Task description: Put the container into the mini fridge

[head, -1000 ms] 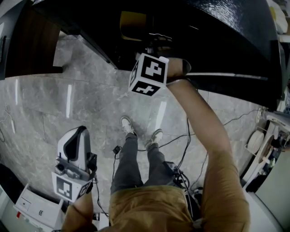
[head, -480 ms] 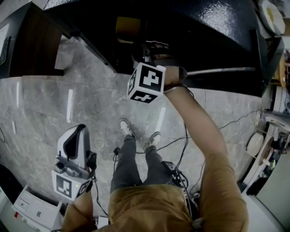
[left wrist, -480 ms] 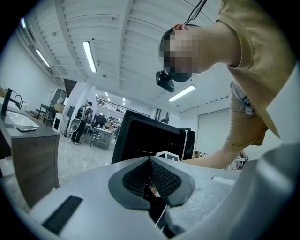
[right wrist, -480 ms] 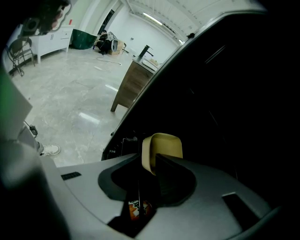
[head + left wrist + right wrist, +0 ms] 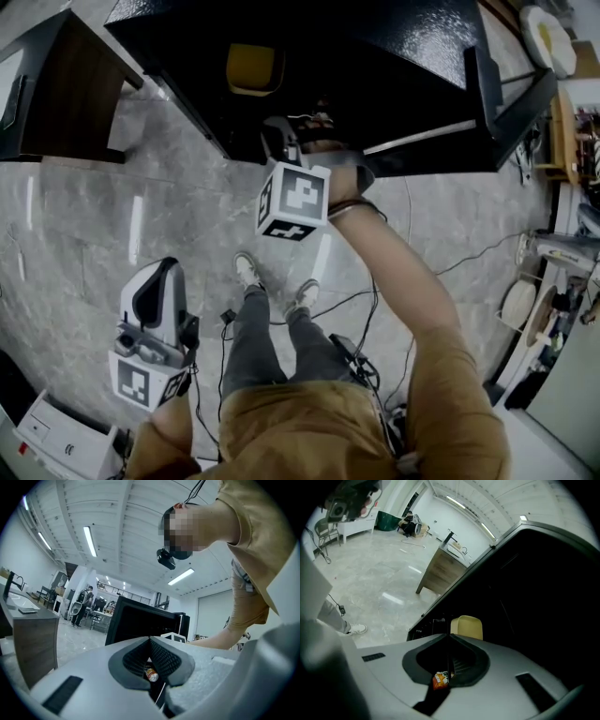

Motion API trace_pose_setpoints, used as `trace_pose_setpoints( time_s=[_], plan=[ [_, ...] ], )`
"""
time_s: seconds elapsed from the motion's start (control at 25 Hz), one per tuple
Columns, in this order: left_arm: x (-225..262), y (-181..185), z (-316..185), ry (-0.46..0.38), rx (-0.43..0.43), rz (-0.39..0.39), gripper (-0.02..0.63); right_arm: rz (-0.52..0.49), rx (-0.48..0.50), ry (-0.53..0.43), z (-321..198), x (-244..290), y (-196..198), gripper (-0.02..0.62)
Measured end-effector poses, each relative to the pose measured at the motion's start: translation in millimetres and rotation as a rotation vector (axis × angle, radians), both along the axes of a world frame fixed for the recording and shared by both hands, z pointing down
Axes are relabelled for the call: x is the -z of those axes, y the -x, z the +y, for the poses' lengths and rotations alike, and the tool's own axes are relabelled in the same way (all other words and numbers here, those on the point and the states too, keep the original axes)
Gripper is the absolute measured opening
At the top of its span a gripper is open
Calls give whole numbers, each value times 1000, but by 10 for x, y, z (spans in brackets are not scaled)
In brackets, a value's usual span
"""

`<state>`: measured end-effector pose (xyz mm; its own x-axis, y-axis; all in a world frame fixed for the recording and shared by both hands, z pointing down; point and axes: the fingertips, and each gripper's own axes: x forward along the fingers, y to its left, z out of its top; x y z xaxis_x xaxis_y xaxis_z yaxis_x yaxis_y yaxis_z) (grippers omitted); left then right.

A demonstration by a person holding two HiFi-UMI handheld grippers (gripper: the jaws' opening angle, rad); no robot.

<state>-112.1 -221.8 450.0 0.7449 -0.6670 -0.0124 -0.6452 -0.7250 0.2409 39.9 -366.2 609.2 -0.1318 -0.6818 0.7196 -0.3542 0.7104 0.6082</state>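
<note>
1. Head view: the yellow container (image 5: 251,67) sits inside the black mini fridge (image 5: 375,47), with the right gripper (image 5: 278,136) at its mouth and the left gripper (image 5: 161,272) low.
2. Left gripper view: its jaws are together and hold nothing.
3. Right gripper view: its jaws have just been closing on nothing. Placing looks done, so shutting the door is likely next.

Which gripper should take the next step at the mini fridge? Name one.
Right. The right gripper, jaws just closed on nothing, is at the open mini fridge, facing the yellow container; the left gripper hangs low, far from it.
</note>
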Motion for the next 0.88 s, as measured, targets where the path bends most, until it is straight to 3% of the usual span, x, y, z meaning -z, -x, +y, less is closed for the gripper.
trace_pose_setpoints(
  time_s=[0.24,0.88],
  plan=[
    [192,4,129,-16,33,-9,2,-7,4,-3,322,281,-63,5],
    [986,-217,767,-104,41,-13,2,-99,-48,-119,1162,1462,-387,2]
  ],
)
